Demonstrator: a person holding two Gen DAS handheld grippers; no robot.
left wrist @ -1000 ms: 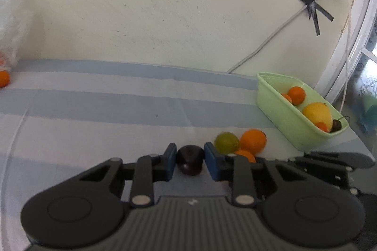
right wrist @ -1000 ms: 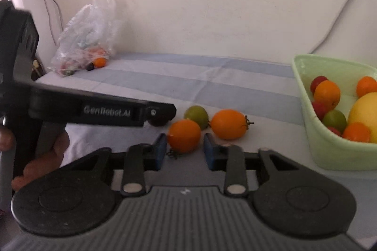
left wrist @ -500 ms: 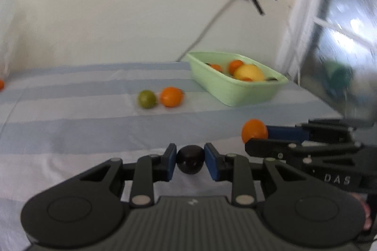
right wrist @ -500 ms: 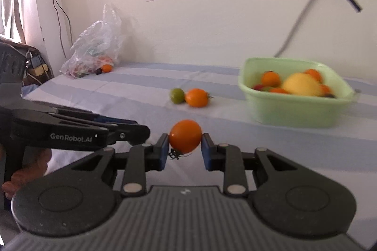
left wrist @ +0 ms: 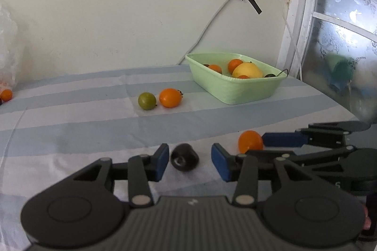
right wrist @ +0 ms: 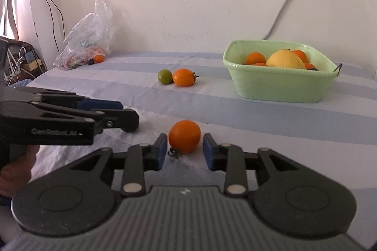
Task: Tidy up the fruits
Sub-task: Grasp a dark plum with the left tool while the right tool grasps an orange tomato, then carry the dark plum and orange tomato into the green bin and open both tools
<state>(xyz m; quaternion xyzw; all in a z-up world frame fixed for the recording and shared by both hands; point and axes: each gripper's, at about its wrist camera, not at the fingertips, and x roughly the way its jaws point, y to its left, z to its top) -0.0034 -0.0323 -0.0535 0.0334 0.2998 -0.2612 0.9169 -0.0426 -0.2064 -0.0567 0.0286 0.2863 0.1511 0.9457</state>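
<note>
My left gripper (left wrist: 190, 162) hangs low over the striped cloth with its jaws opening. A dark plum (left wrist: 185, 157) lies between the blue pads with a gap on each side. My right gripper (right wrist: 185, 152) is just to its right, jaws also opening. A small orange fruit (right wrist: 185, 136) sits on the cloth between its pads, barely apart from them. The same orange fruit (left wrist: 250, 141) shows in the left wrist view. The green basin (right wrist: 278, 88) stands further back at the right, holding oranges and a large yellow fruit (right wrist: 285, 60).
A green fruit (right wrist: 165, 76) and an orange fruit (right wrist: 183, 77) lie side by side in the middle of the cloth. A plastic bag (right wrist: 87, 43) with more fruit rests against the wall at far left. A window frame (left wrist: 297, 15) borders the right.
Both grippers drew back from the two loose fruits to the near part of the cloth. Their jaws then parted, letting go of the dark plum and the orange fruit.
</note>
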